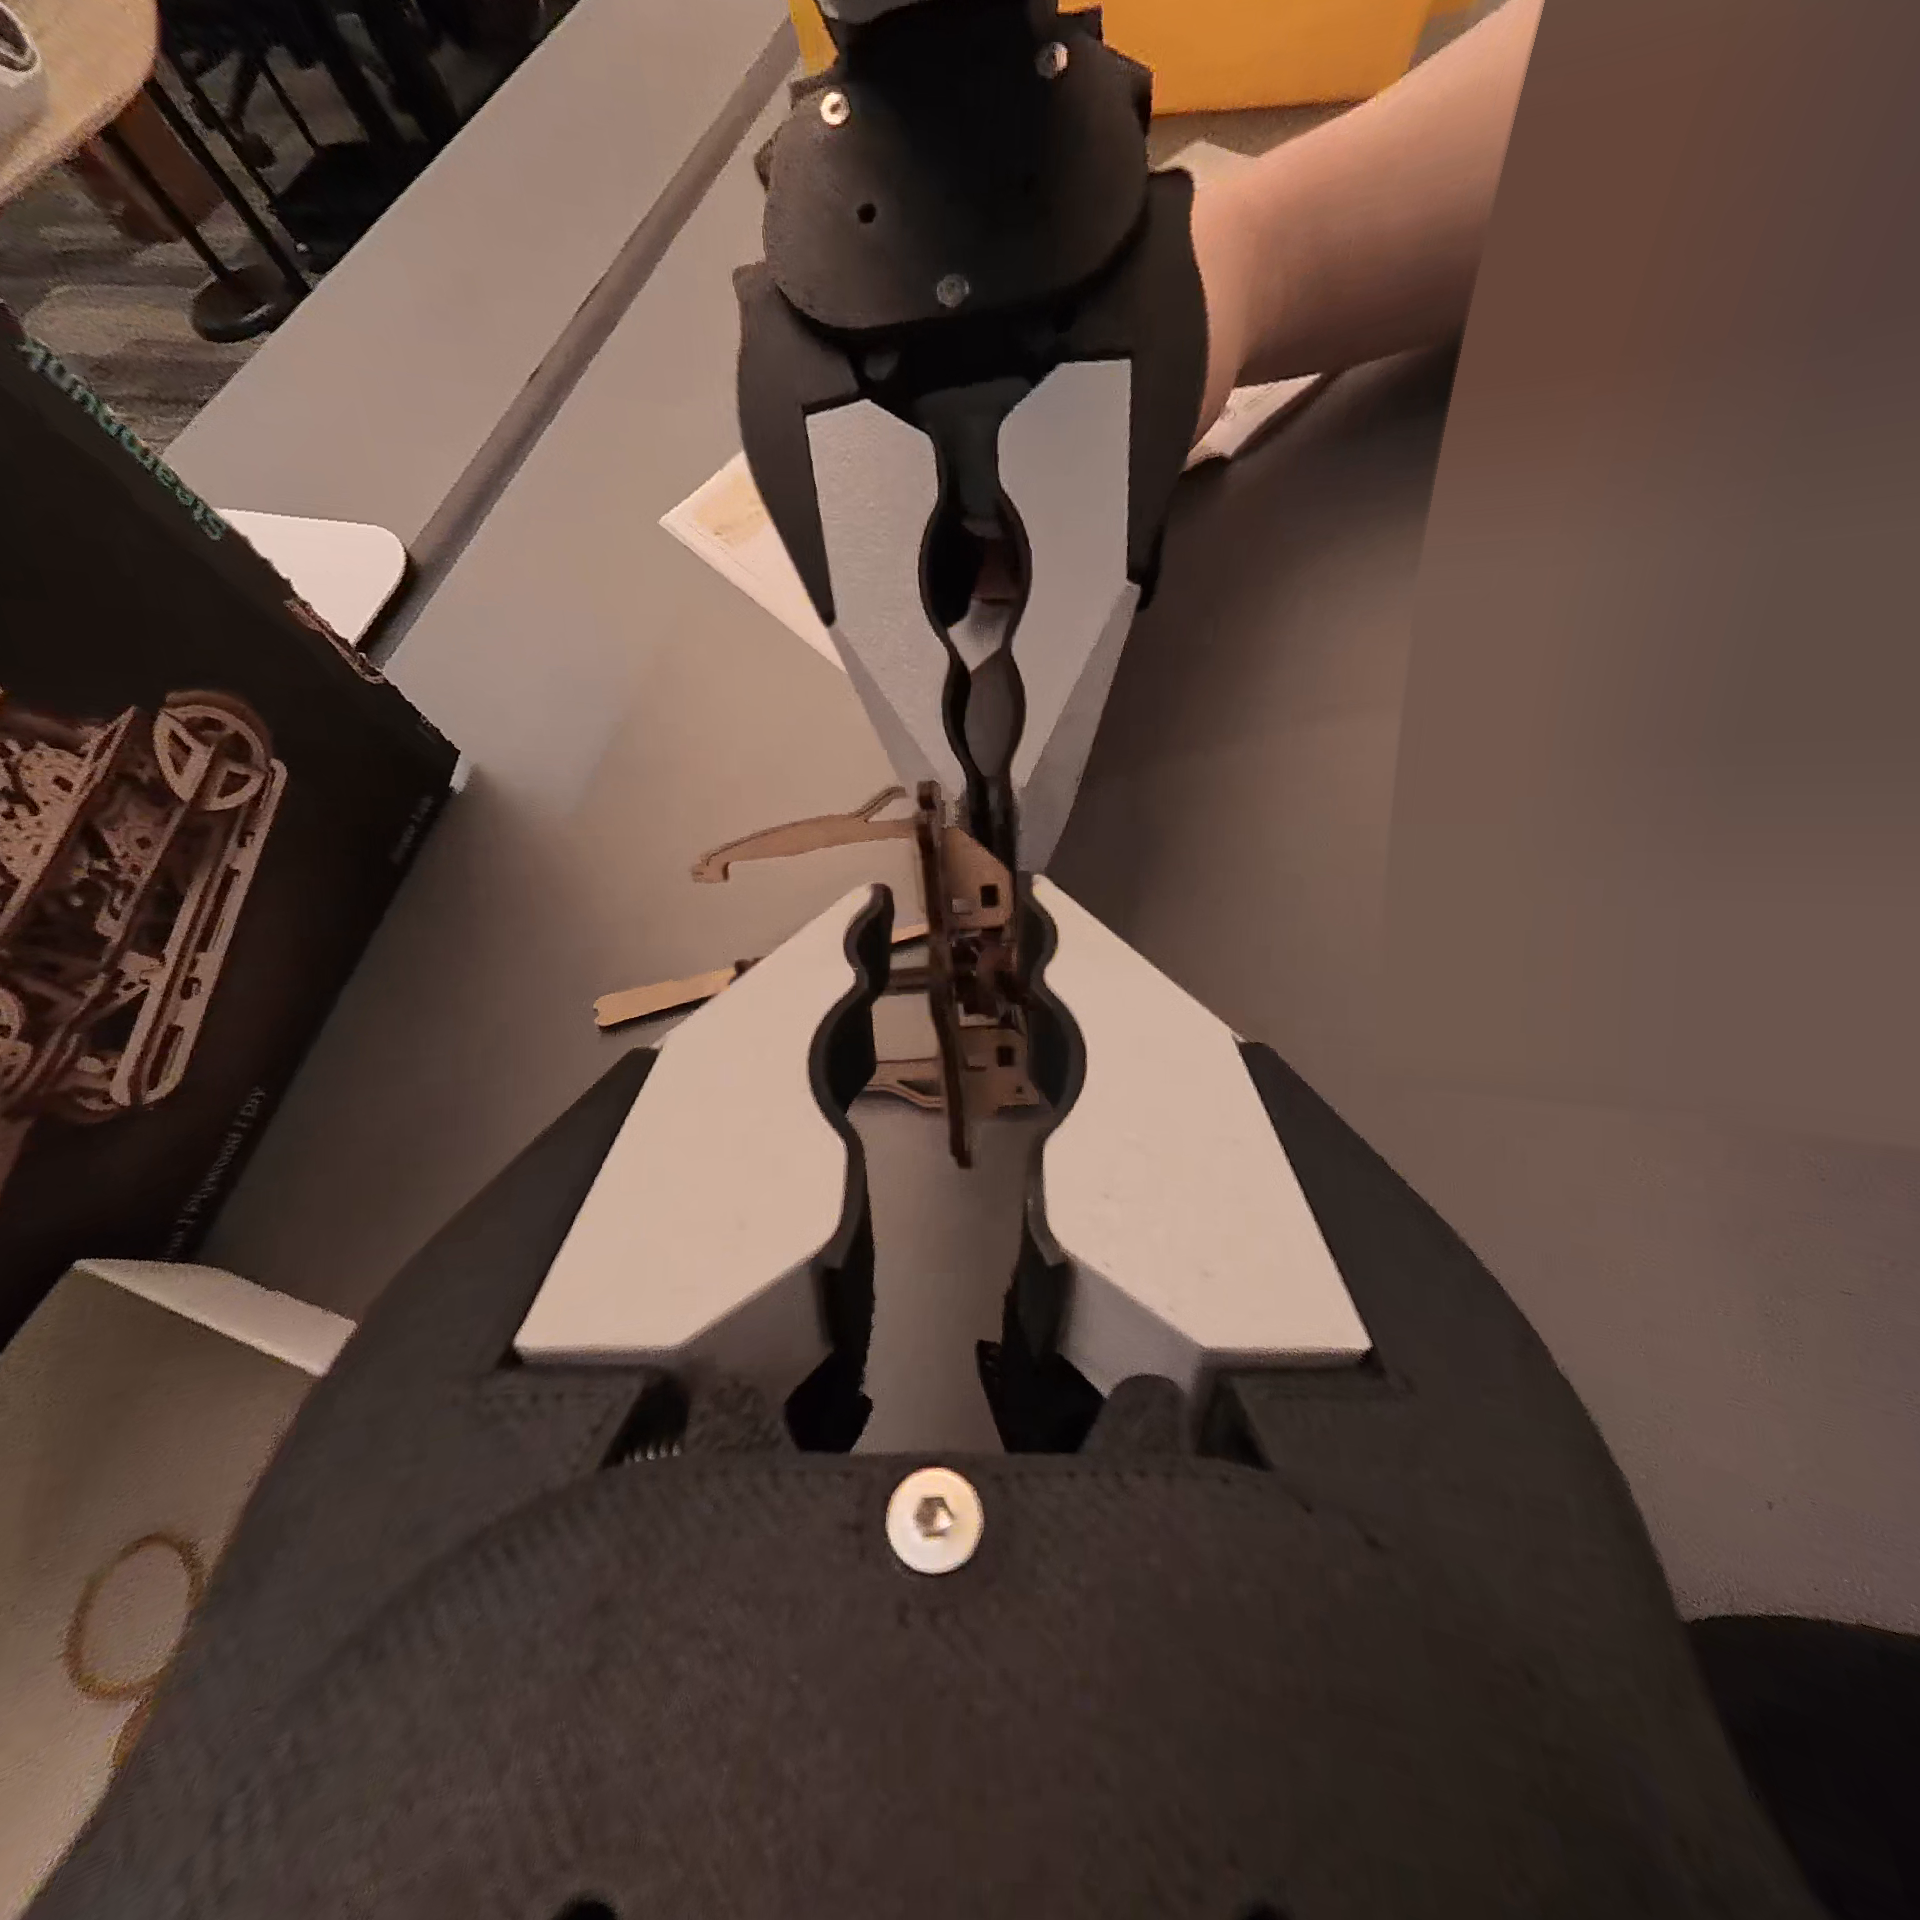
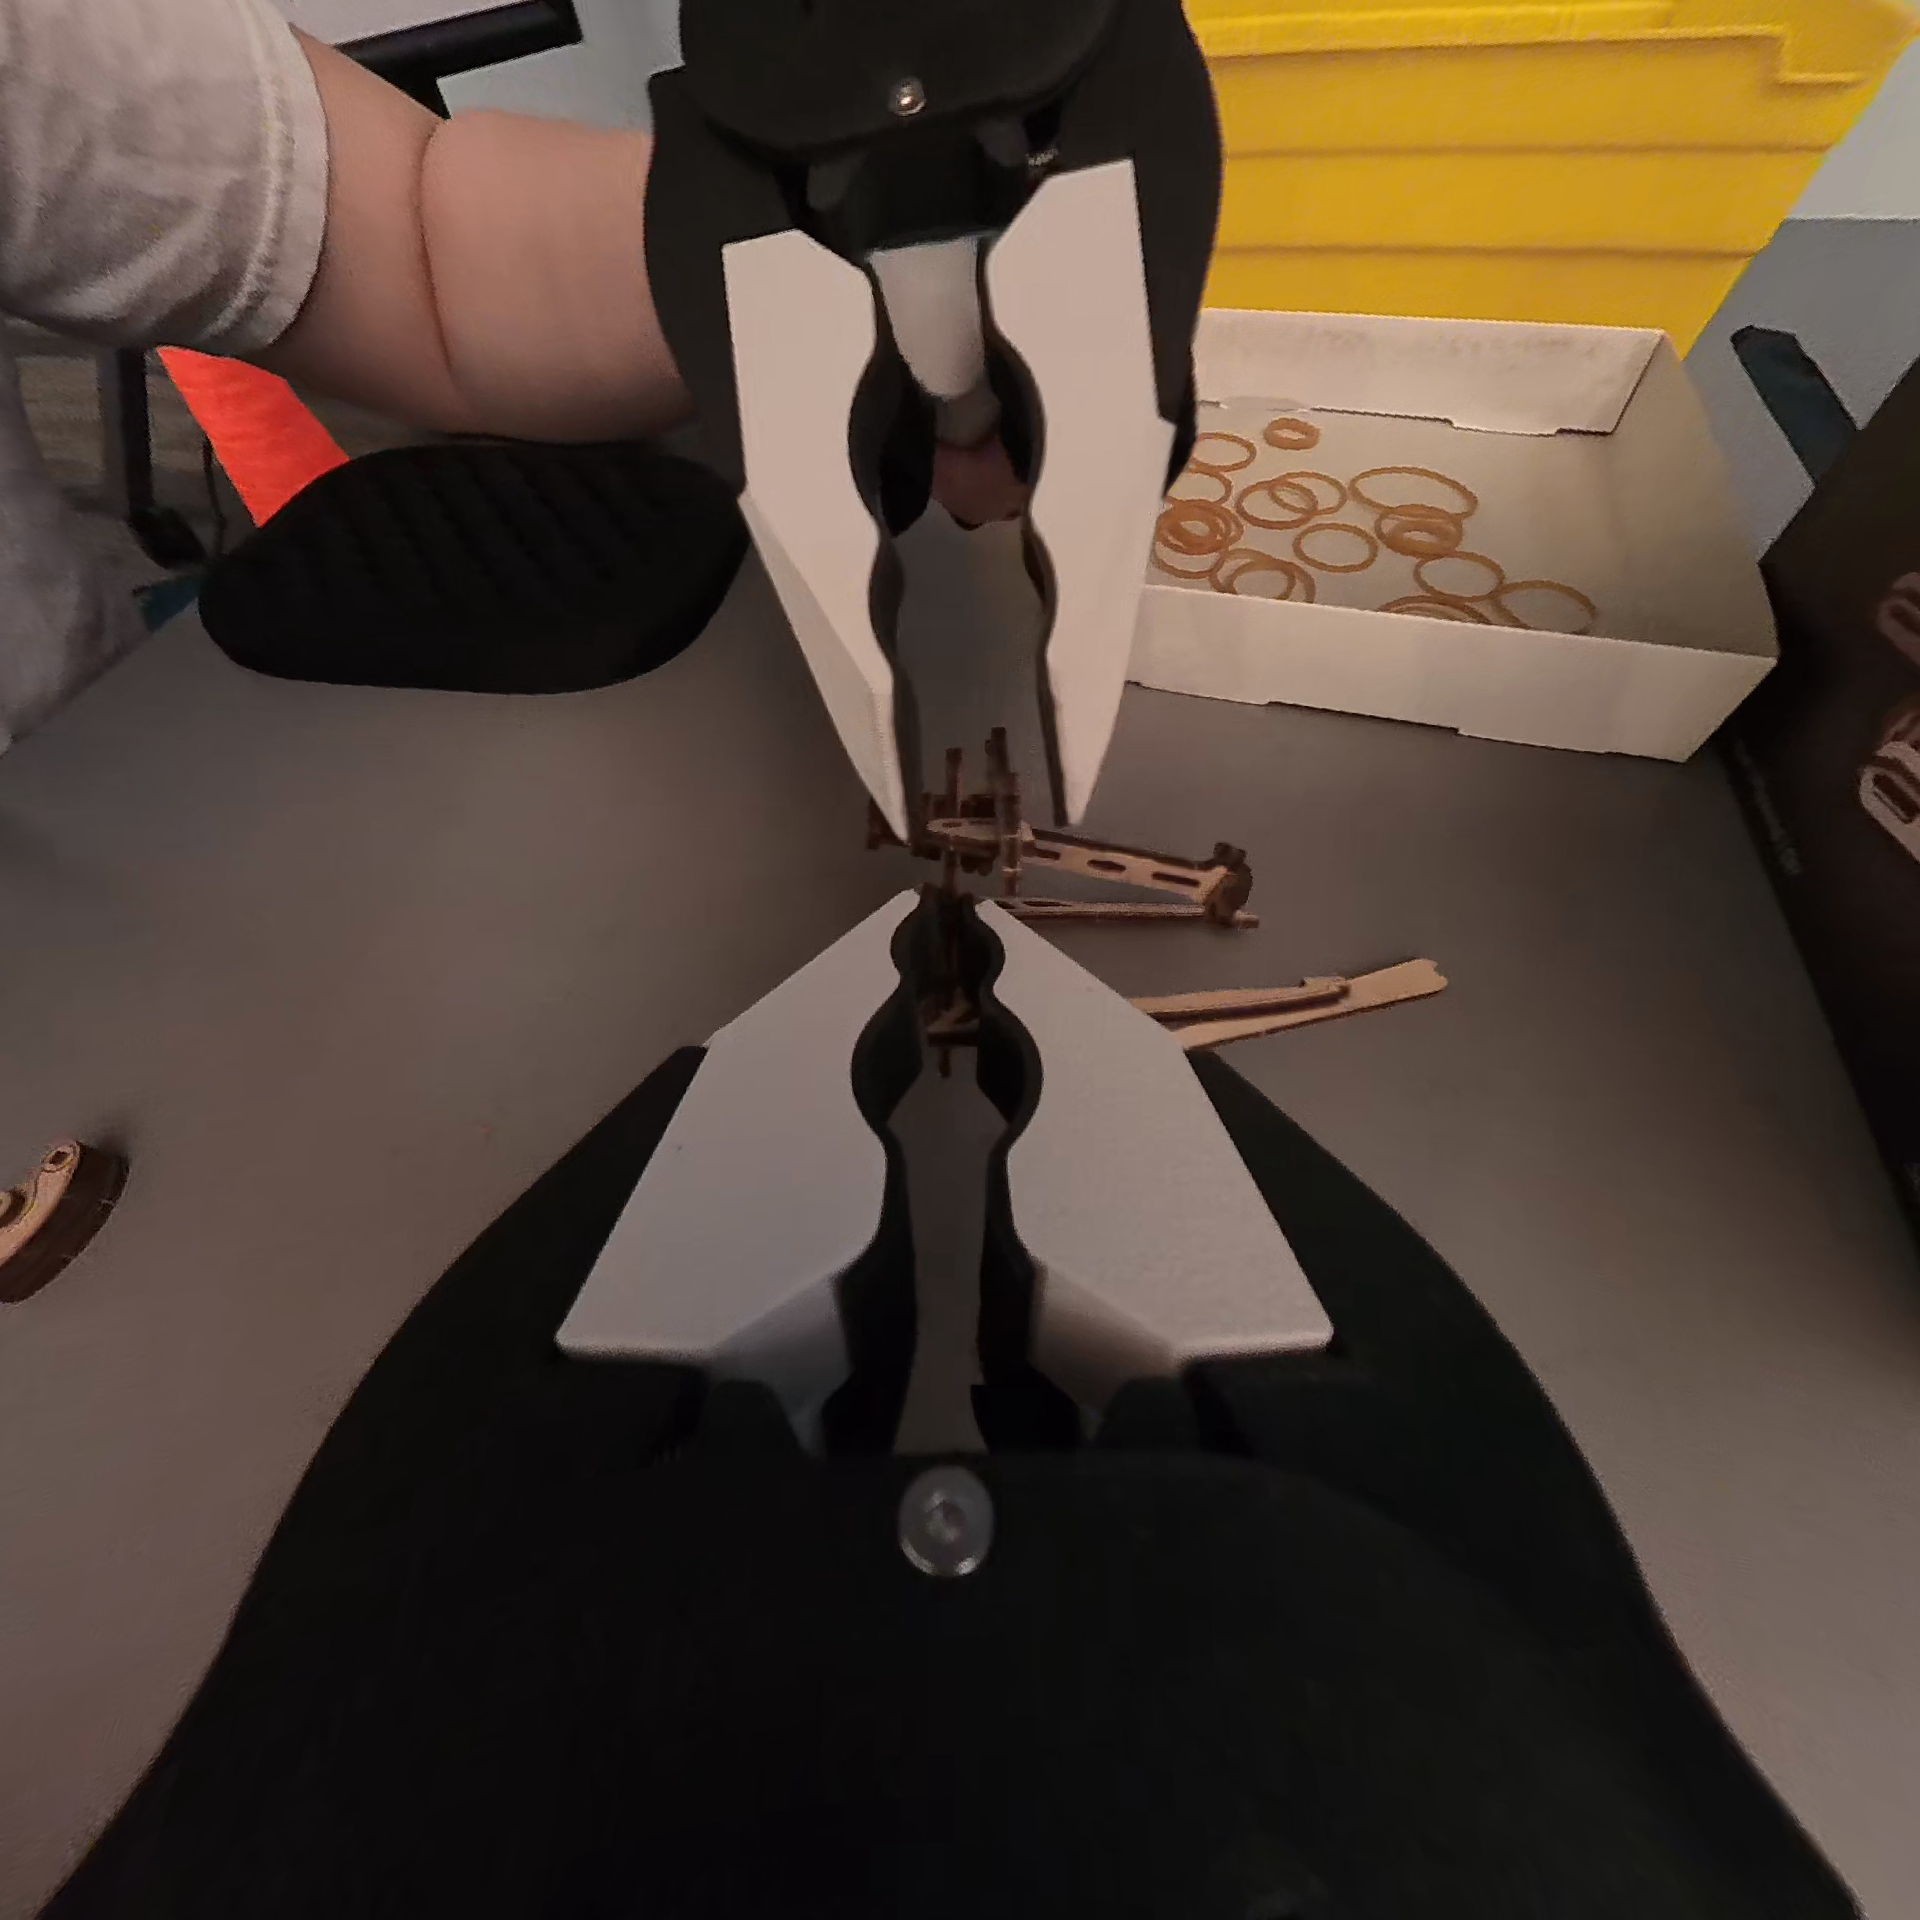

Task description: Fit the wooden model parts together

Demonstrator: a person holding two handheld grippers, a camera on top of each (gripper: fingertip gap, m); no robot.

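While both grippers' fingers pinch the wooden assembly (image 1: 977,987) between them above the desk (image 2: 416,935), uneven squeezing might snap its thin slotted tabs

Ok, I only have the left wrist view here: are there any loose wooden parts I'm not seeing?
Observer: Yes. A small rounded wooden piece lies alone on the table, well off to the right gripper's left.
Operator: How deep is the right gripper's hold?
Observer: The right gripper is closed on a wooden part that reaches back into the first scallop between its fingers.
Operator: And the rubber bands?
Observer: Many rubber bands lie in an open white tray in front of a yellow bin.
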